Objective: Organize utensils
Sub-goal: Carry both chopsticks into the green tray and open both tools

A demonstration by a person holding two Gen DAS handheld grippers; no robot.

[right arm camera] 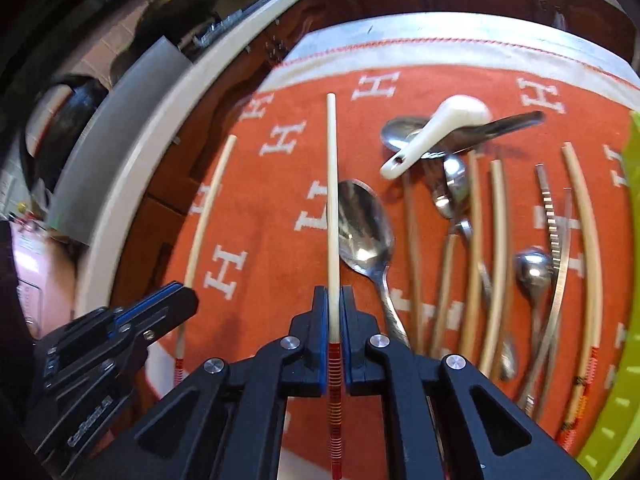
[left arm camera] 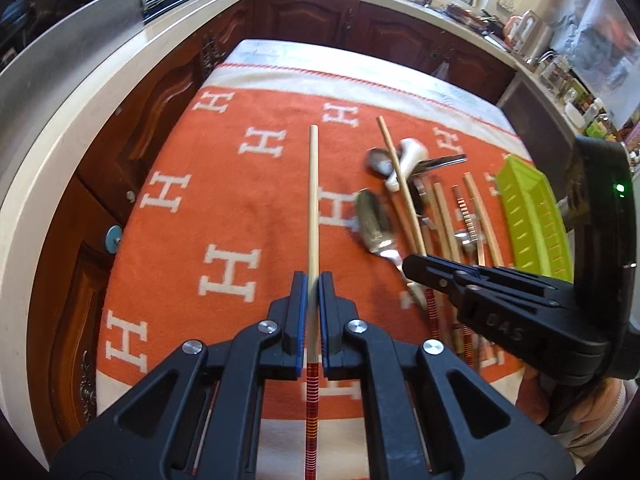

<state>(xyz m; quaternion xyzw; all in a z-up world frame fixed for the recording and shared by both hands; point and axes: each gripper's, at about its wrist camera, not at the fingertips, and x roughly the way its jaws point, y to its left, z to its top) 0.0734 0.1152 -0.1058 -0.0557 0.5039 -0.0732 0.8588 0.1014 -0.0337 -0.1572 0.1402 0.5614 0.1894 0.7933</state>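
Observation:
My left gripper (left arm camera: 313, 280) is shut on a pale chopstick (left arm camera: 313, 200) with a red-striped end, held above the orange H-patterned cloth (left arm camera: 224, 184). My right gripper (right arm camera: 333, 292) is shut on a second matching chopstick (right arm camera: 332, 180), just left of a large metal spoon (right arm camera: 364, 232). From the right wrist, the left gripper (right arm camera: 188, 294) shows at lower left with its chopstick (right arm camera: 212, 200). In the left wrist view the right gripper (left arm camera: 412, 270) reaches in from the right. Several chopsticks (right arm camera: 496, 260), metal spoons and a white ceramic spoon (right arm camera: 440, 128) lie piled on the cloth.
A lime-green slotted tray (left arm camera: 528, 216) sits at the cloth's right edge, beside the pile. A pale counter edge (left arm camera: 80, 128) with dark wooden cabinets (left arm camera: 304, 20) curves round the left and far sides. A person's sleeve (left arm camera: 592, 432) shows at lower right.

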